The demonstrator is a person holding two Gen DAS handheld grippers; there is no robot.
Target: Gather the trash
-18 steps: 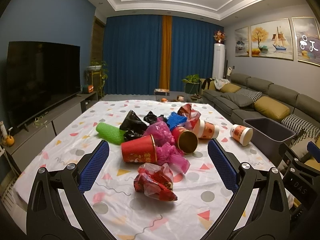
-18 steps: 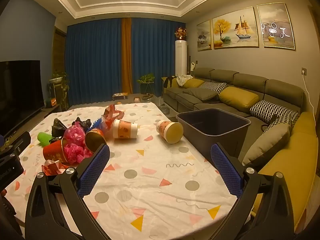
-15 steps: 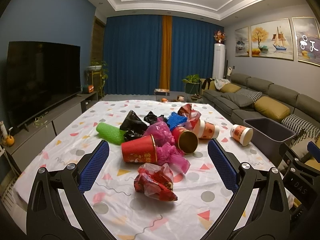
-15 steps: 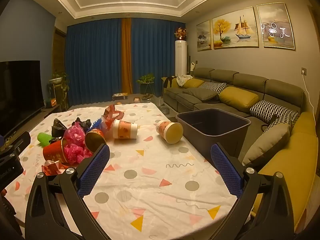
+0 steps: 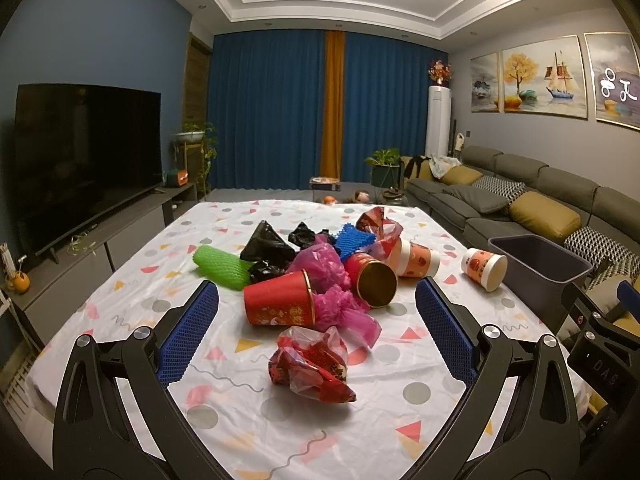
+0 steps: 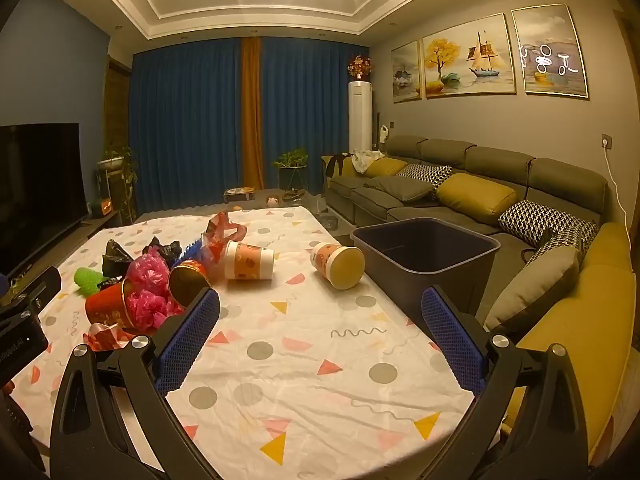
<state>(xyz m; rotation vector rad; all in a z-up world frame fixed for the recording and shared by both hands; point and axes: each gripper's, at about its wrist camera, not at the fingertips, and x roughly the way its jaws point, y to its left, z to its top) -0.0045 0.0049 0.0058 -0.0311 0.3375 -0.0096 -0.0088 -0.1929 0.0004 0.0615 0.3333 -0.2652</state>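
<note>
In the left wrist view, the left gripper hangs above the near end of the table, its blue-padded jaws spread wide with nothing between them. The trash sits in a loose heap at the middle of the patterned cloth. Nearest, at about 6 o'clock of the heap, lies a crumpled red wrapper, apart from the rest. Just beyond it a red paper cup lies on its side, touching a magenta plastic bag. At 10 o'clock of that cup is a green foam net, and behind it are black bags. A gold-lined red cup lies at 2 o'clock, with a blue foam net and a red plastic bag beyond. At 3 o'clock of the heap lies an orange-and-white cup, and farther right, alone, a second cup near the table edge. The dark bin stands just past that edge. In the right wrist view, the right gripper also has its jaws wide apart and empty over bare cloth. The heap lies at 10 o'clock; the lone cup lies on its side at 12 o'clock, just beside the bin at 1 o'clock. The sofa runs behind.
</note>
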